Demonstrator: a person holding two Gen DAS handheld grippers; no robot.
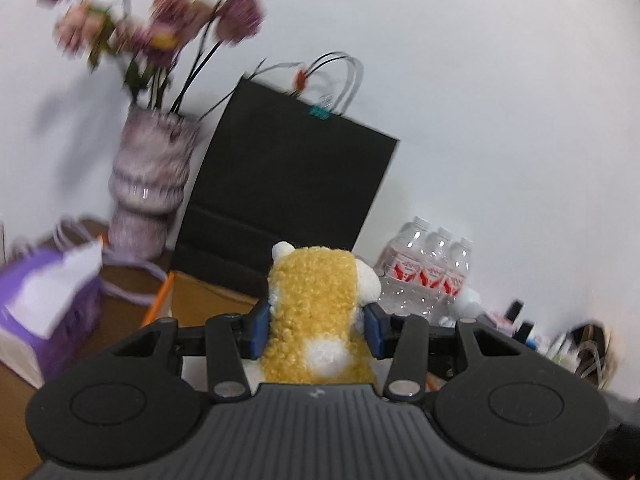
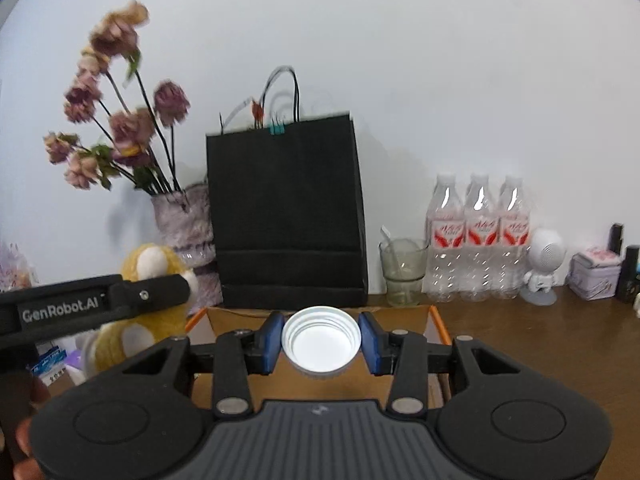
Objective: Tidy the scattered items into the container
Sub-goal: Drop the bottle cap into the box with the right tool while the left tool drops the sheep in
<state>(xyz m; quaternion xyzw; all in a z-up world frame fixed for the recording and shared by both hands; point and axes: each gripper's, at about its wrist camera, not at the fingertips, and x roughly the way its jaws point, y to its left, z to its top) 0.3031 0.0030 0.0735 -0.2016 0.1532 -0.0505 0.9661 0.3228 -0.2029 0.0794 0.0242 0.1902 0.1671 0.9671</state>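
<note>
A yellow-and-white plush toy (image 1: 320,320) is clamped between the blue pads of the left gripper (image 1: 316,330), its curly body squeezed in at the sides and held up off the counter (image 2: 520,344); in the right wrist view the same toy shows at the left, behind the left gripper's black arm. The right gripper (image 2: 321,342) has its fingers closed on a white screw cap (image 2: 320,344), open side facing the camera, a pad pressing on each side of its rim. Just beyond and below the cap lies the cardboard box (image 2: 434,320) with orange-edged flaps, open at the top, sitting on the brown wooden counter. Behind the box a black paper bag (image 2: 286,208) with cord handles and a teal clip stands against the white wall. To its left is a mottled purple vase (image 2: 184,220) of faded pink flowers; to its right a glass cup (image 2: 402,272), then a shrink-wrapped pack of water bottles (image 2: 478,240), a small white figurine (image 2: 542,268) and a little tin (image 2: 594,274). A purple tissue box (image 1: 48,308) shows at the far left of the left wrist view.
</note>
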